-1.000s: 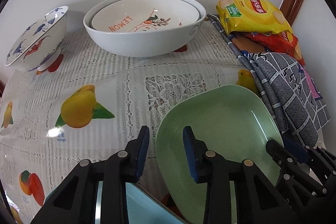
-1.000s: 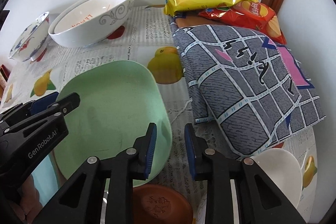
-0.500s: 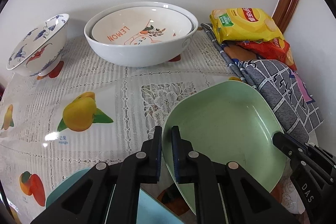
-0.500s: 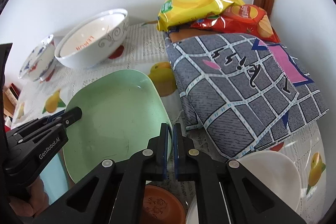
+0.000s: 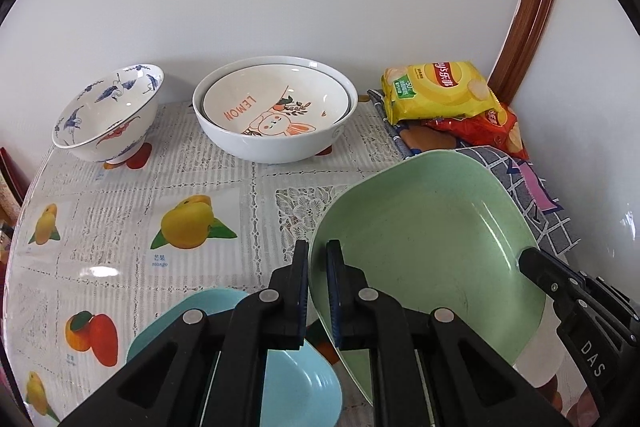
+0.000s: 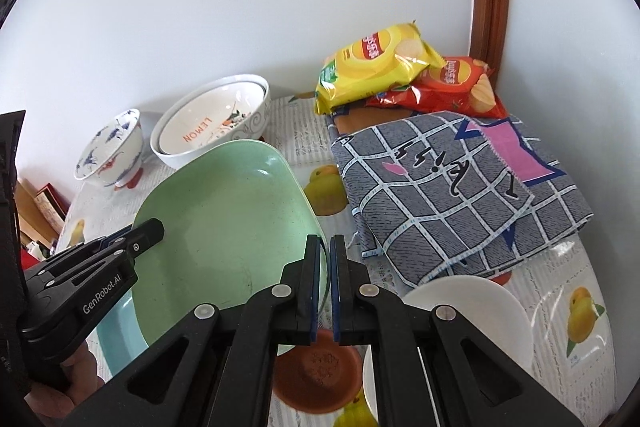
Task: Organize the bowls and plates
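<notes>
The green plate [image 5: 432,243] hangs tilted above the surface [image 5: 120,219], clear of the blue plate [image 5: 288,379] below it, pinched only at two opposite rims. If either thin-rim grip slips, or the two hands drift apart, it could drop onto the blue plate or the brown saucer [image 6: 320,375]. The left claw [image 5: 318,291] is clamped narrow on the plate's left rim, angled steeply down. The right claw [image 6: 325,287] grips the right rim likewise, beside the patterned cloth [image 6: 452,195].
</notes>
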Available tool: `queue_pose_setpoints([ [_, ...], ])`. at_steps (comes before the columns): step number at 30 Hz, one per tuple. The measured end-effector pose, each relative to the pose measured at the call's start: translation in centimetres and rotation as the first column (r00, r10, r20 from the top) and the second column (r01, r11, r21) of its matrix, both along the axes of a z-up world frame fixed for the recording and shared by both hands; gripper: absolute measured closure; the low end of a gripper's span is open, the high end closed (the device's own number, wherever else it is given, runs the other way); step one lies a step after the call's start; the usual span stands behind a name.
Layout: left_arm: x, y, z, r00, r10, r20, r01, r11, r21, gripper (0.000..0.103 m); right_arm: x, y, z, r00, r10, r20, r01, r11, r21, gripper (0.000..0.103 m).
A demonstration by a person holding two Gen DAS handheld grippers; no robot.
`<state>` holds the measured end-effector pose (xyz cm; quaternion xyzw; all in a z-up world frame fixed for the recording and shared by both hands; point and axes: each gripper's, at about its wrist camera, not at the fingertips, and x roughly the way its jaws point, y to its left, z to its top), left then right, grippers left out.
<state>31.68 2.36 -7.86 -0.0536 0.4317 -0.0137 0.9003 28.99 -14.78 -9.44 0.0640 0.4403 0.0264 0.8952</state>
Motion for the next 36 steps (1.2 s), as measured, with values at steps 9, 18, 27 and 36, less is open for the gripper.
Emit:
queue_pose_setpoints([
  [9, -4.4, -1.0, 3.1, 0.998, -0.004, 0.062, 0.005, 1.000, -0.011, 0.094, -4.2, -0.7, 3.6, 0.998, -0.017, 0.059, 0.017, 1.000, -0.002, 0.098],
  [18, -8.4, -0.9, 5.2, 0.994, 0.000, 0.105, 0.000, 1.000, -0.006, 0.094, -8.4, -0.6, 6.1, 0.994, -0.022, 0.106, 0.021, 1.000, 0.010, 0.098],
  [27, -11.1, 0.3, 6.5, 0.991, 0.017, 0.136, -0.017, 1.000, -0.003, 0.094, -10.9, 0.7, 7.7, 0.989, -0.012, 0.147, 0.011, 1.000, 0.011, 0.098],
  [36, -12.2, 2.1, 6.6, 0.989, 0.040, 0.143, -0.039, 0.999, -0.008, 0.094, -11.7, 2.6, 8.1, 0.987, 0.005, 0.158, -0.008, 1.000, 0.015, 0.097],
])
